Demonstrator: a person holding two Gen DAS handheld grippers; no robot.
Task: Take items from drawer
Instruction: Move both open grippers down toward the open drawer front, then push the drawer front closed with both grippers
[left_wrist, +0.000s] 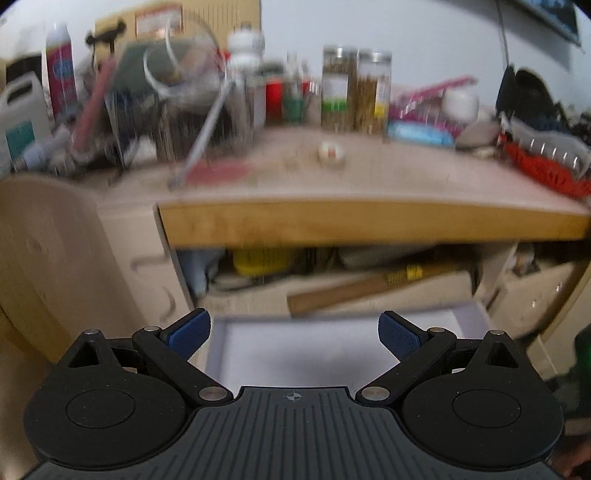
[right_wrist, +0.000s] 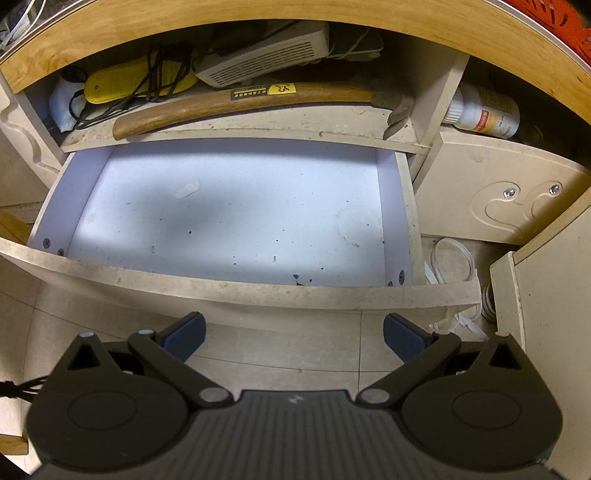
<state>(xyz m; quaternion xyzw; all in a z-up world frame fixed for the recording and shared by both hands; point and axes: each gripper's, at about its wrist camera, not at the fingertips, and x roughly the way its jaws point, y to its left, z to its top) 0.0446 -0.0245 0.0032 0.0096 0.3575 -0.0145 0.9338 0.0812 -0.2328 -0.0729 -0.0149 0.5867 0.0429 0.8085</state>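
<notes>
The drawer (right_wrist: 221, 291) stands pulled out under the desk, its pale lilac floor bare except for specks and a small translucent scrap (right_wrist: 187, 189). My right gripper (right_wrist: 293, 332) hovers open just in front of the drawer's front panel, nothing between its blue pads. In the blurred left wrist view, my left gripper (left_wrist: 293, 334) is open and empty, held higher, facing the desk with the drawer (left_wrist: 332, 354) below it. On the shelf above the drawer lies a wooden-handled hammer (right_wrist: 240, 103), also seen as the hammer (left_wrist: 369, 288) in the left wrist view.
The shelf also holds a yellow device with black cords (right_wrist: 136, 83), a white vented box (right_wrist: 266, 55) and a white bottle (right_wrist: 484, 112). The desk top (left_wrist: 369, 173) carries jars (left_wrist: 354, 90), a wire rack (left_wrist: 166, 110) and a red basket (left_wrist: 543, 170). A cabinet door (right_wrist: 491, 195) stands right.
</notes>
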